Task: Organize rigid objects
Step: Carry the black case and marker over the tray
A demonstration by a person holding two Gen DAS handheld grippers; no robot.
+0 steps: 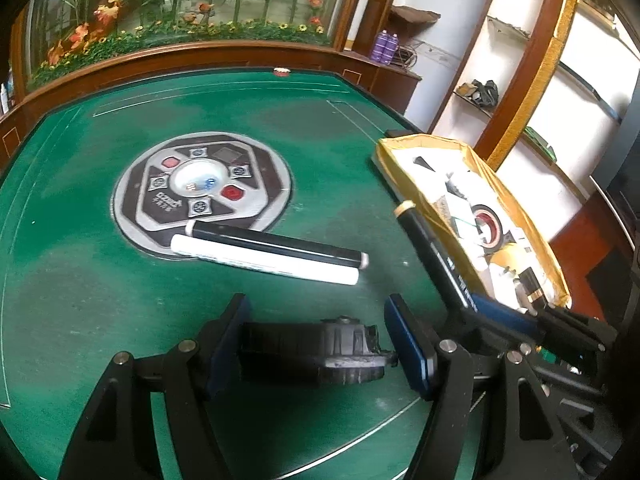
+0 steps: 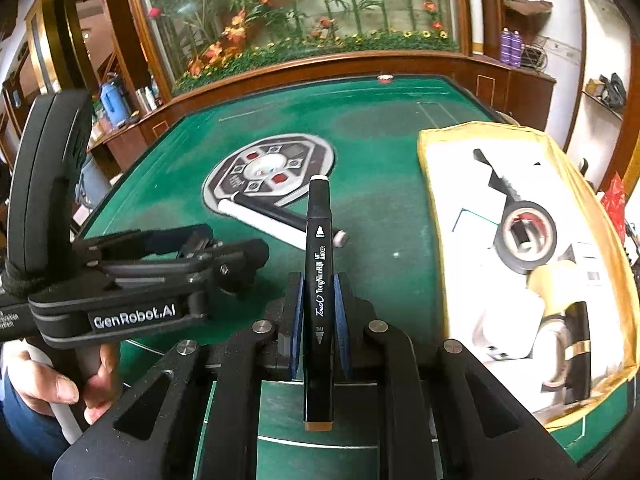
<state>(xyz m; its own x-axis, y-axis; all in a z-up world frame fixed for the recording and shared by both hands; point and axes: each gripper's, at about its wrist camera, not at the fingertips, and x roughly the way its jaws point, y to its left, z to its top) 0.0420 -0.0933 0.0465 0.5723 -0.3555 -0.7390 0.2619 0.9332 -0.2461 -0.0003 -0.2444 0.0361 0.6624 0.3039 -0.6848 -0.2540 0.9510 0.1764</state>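
My black art marker with white lettering (image 2: 319,280) stands clamped upright; a chunky black plastic part (image 1: 320,350) sits gripped crosswise; black and white tubes (image 1: 272,254) lie together on the felt.

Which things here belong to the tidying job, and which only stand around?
Job:
- black art marker, shut in right gripper
- black plastic part, between left gripper's jaws
- black pen and white pen
- yellow box

Around:
- purple bottles
- flower display
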